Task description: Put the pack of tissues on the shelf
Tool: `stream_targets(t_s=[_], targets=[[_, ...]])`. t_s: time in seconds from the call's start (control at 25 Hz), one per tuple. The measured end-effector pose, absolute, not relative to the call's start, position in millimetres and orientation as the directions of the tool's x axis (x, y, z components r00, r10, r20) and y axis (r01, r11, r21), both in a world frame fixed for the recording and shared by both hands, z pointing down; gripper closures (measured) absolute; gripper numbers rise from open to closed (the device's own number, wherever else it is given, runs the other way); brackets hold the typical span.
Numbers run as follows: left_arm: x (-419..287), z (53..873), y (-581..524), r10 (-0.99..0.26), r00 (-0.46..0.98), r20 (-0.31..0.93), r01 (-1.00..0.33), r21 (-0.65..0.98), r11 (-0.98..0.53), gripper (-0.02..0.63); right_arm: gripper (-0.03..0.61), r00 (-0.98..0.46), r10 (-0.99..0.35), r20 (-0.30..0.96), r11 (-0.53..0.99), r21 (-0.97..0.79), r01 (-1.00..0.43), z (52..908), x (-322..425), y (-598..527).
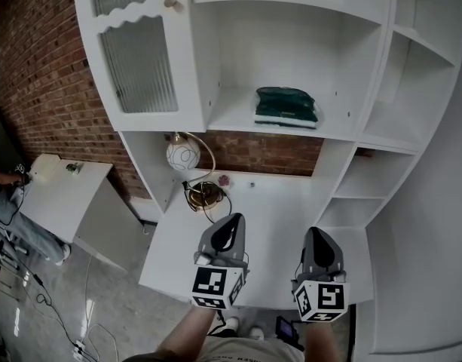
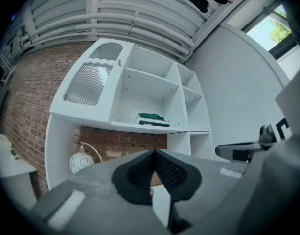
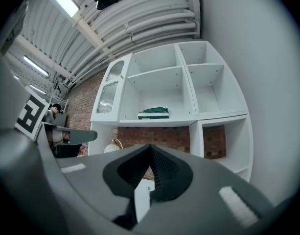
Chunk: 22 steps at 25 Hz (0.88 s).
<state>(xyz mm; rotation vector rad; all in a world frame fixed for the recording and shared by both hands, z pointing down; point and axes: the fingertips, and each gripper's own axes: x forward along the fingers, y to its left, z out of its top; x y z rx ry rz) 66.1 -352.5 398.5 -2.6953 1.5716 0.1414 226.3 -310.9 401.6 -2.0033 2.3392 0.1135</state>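
Observation:
A dark green pack of tissues (image 1: 286, 105) lies flat on the middle shelf (image 1: 238, 119) of the white shelving unit; it also shows in the left gripper view (image 2: 152, 119) and the right gripper view (image 3: 154, 113). My left gripper (image 1: 229, 231) and right gripper (image 1: 322, 246) hover side by side over the lower white desk surface (image 1: 268, 210), well back from the pack. Both point level at the shelves. Their jaws are shut, tips meeting, with nothing between them.
A round white globe lamp (image 1: 183, 154) on a brass stand sits at the desk's back left. A cabinet door of ribbed glass (image 1: 140, 62) closes the upper left. Open side compartments (image 1: 366, 179) stand at the right. A low white table (image 1: 61, 191) stands at left.

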Motion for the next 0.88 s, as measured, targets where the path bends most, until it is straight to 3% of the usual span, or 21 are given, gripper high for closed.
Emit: stream_targets(t_s=[0.4, 0.88], targets=[[65, 394, -351, -0.864, 0.493, -0.102, -0.866, 0.034, -0.498, 0.606, 0.575, -0.154, -0.964, -0.214, 0.142, 0.073, -0.987, 376, 222, -302], [61, 398, -351, -0.870, 0.485, -0.086, -0.872, 0.030, -0.489, 0.606, 0.577, -0.144, -0.967, -0.210, 0.131, 0.078, -0.988, 380, 220, -301]])
